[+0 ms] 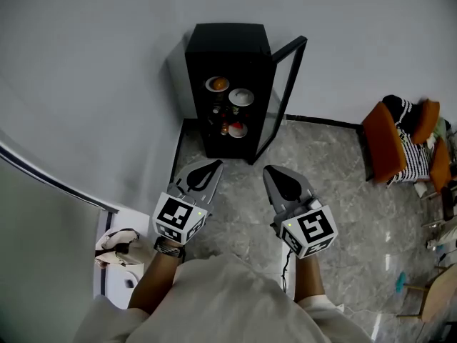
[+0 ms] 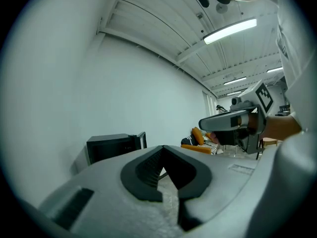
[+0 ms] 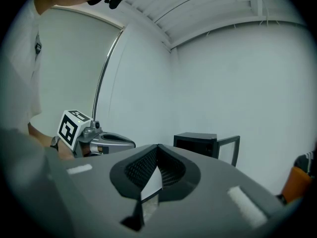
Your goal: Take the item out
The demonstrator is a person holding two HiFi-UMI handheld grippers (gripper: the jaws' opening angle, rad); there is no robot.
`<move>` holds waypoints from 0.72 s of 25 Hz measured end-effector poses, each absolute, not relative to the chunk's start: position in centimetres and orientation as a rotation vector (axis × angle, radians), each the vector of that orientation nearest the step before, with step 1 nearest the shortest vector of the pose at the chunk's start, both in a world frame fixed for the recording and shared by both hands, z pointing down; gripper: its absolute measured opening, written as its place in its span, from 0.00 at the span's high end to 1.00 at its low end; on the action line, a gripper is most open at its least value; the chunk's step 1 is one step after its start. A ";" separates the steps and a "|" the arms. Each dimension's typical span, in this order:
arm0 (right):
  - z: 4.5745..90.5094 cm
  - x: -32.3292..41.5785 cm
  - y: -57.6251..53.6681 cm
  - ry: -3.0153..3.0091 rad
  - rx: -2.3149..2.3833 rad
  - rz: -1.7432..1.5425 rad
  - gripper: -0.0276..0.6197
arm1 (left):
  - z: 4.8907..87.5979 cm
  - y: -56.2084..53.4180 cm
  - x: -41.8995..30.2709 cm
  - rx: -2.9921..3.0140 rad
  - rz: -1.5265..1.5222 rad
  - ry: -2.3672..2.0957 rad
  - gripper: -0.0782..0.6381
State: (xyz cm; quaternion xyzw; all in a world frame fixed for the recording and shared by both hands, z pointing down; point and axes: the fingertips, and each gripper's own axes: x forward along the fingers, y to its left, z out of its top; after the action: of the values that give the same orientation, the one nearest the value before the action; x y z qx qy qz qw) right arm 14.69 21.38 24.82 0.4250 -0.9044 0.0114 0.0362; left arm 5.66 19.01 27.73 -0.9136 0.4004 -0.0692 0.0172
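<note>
A black cabinet (image 1: 228, 45) stands on the floor against the white wall, its glass door (image 1: 283, 91) swung open to the right. On its shelves sit a plate with orange food (image 1: 218, 84), a white plate (image 1: 240, 96) and a plate with red food (image 1: 237, 128). My left gripper (image 1: 217, 164) and right gripper (image 1: 268, 168) hover side by side short of the cabinet, both shut and empty. The cabinet (image 2: 111, 148) shows beyond the left gripper (image 2: 163, 147). It also appears as the cabinet (image 3: 195, 140) past the right gripper (image 3: 157, 146).
An orange chair (image 1: 385, 145) with striped cloth stands at the right on the grey stone floor. A white shelf with small things (image 1: 118, 247) is at my lower left, under a curved rail (image 1: 57, 184). A blue-headed tool (image 1: 402, 281) lies at the lower right.
</note>
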 end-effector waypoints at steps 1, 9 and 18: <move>24.7 15.0 21.3 -2.787 1.297 0.037 0.95 | 27.8 18.9 5.9 -2.834 -0.222 1.249 0.88; 25.5 16.4 20.3 -2.833 1.269 0.055 0.95 | 29.4 18.9 6.7 -2.810 -0.293 1.316 0.88; 27.3 16.6 16.9 -2.804 1.273 0.102 0.95 | 30.6 15.1 6.3 -2.816 -0.324 1.320 0.88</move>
State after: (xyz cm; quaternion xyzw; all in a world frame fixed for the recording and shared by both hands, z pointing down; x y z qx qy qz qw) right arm 16.60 16.88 27.32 0.4129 -0.9097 0.0330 0.0303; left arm 6.28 15.12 30.61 -0.9006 0.4222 -0.1036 0.0073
